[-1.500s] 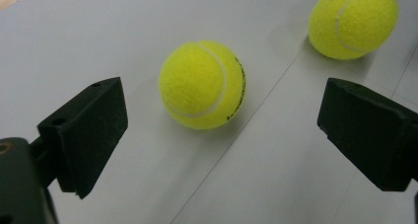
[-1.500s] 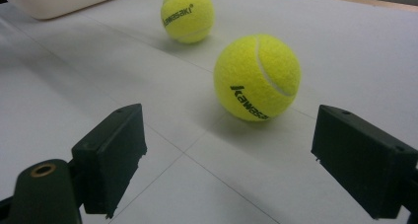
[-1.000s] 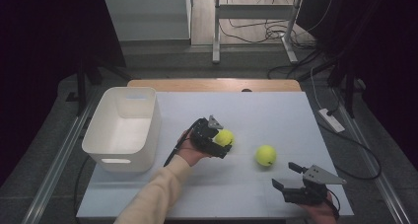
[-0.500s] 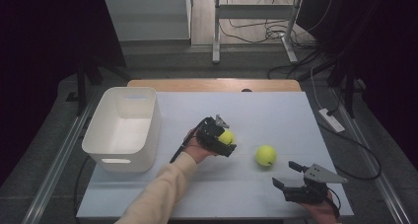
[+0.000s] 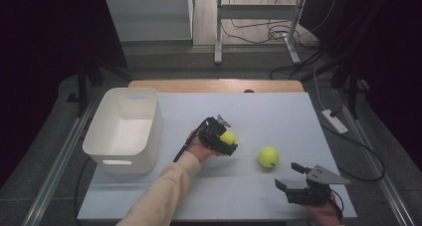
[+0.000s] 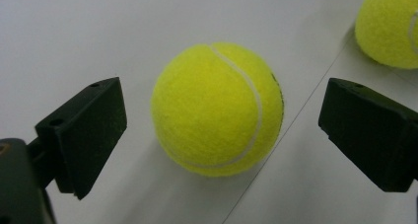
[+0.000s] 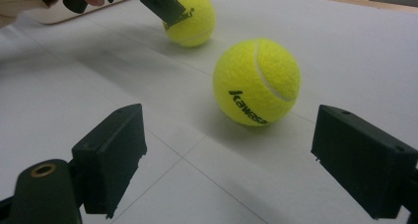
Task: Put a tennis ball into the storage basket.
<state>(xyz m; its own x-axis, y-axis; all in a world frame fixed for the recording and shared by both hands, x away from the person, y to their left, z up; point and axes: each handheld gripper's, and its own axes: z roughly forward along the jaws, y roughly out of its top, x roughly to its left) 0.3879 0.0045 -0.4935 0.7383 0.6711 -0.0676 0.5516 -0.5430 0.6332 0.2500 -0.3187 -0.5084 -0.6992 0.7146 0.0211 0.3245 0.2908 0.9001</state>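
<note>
Straddling the nearer tennis ball (image 6: pixel 217 108) on the white table (image 5: pixel 278 111) with left gripper (image 5: pixel 222 140) spread wide, nothing clamped, second ball (image 5: pixel 268 157) lying ahead of the equally open, empty right gripper (image 5: pixel 292 180), white bin (image 5: pixel 124 131) unfilled: barely begun.

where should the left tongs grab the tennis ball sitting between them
Grip the tennis ball across its widest middle, one jaw on each side. The left tongs already stand open around it with a gap at both sides, so closing straight in from above should work. It is round and could roll, so keep the jaws level with its middle, not its top. The second ball lies apart, out of the way.
</note>
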